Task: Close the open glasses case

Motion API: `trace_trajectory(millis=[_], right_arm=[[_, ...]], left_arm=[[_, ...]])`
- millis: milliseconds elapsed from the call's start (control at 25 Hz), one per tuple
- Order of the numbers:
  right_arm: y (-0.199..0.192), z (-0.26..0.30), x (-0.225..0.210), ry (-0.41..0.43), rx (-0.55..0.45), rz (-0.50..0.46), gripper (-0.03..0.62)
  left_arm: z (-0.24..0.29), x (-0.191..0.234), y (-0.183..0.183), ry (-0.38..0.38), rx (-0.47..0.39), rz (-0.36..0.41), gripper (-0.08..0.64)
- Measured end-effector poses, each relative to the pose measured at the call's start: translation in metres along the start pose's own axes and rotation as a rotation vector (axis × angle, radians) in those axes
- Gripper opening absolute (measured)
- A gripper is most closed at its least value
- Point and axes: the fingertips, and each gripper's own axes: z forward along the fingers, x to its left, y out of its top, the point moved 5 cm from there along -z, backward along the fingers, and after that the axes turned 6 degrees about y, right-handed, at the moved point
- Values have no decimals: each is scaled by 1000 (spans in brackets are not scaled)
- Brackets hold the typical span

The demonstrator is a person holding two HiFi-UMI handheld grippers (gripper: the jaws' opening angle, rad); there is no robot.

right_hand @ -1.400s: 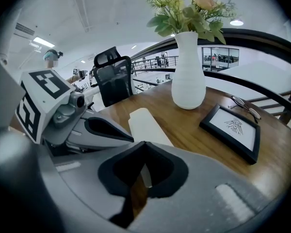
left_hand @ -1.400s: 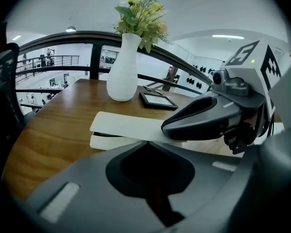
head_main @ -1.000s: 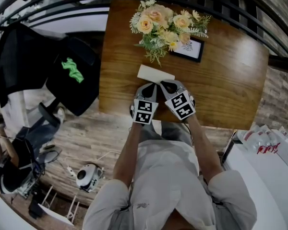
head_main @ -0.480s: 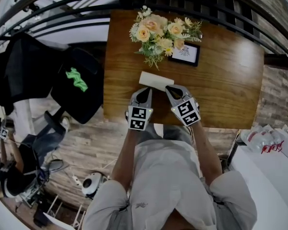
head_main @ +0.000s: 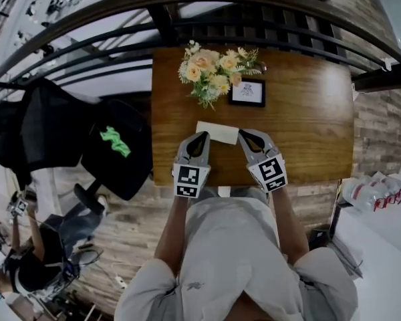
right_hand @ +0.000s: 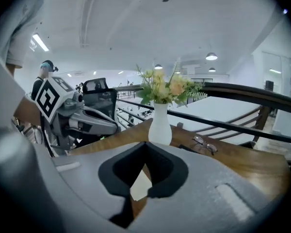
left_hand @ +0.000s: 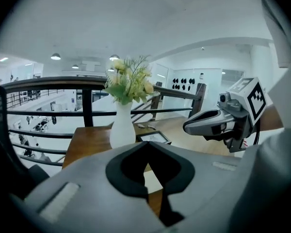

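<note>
A white glasses case [head_main: 217, 132] lies flat on the wooden table [head_main: 307, 119], lid down as far as the head view shows. My left gripper [head_main: 200, 138] is at its left end and my right gripper [head_main: 243, 135] at its right end. Both are shut and hold nothing, and I cannot tell if they touch the case. In the left gripper view the shut left gripper [left_hand: 146, 143] lets a strip of the case [left_hand: 153, 181] show through, with the right gripper [left_hand: 186, 126] alongside. The right gripper view shows the case [right_hand: 138, 186] below the right gripper [right_hand: 146, 143].
A white vase of flowers [head_main: 210, 69] and a black picture frame [head_main: 246, 92] stand behind the case. A pair of glasses [right_hand: 205, 143] lies near the frame. A black railing [head_main: 187, 5] runs behind the table. A black chair [head_main: 117, 149] stands to the left.
The two grippers were side by side at the case's near edge. They have since moved apart, one to each end of the case. The head view has pulled back.
</note>
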Motion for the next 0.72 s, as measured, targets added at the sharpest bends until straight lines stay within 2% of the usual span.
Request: trace_trajectory(millis=[120,280,720], right_arm=[[14,-15,0,-46,-60,17,2],[25,-26,2,-111,-91,31,2],[36,-30,19,-193,-106,30,2]], left_arm=[[-9,-2,18,-31,-40,32,20],[-17,-2,30,-65,-78,65,20],[-26,6,42,-116,-129,95,20]])
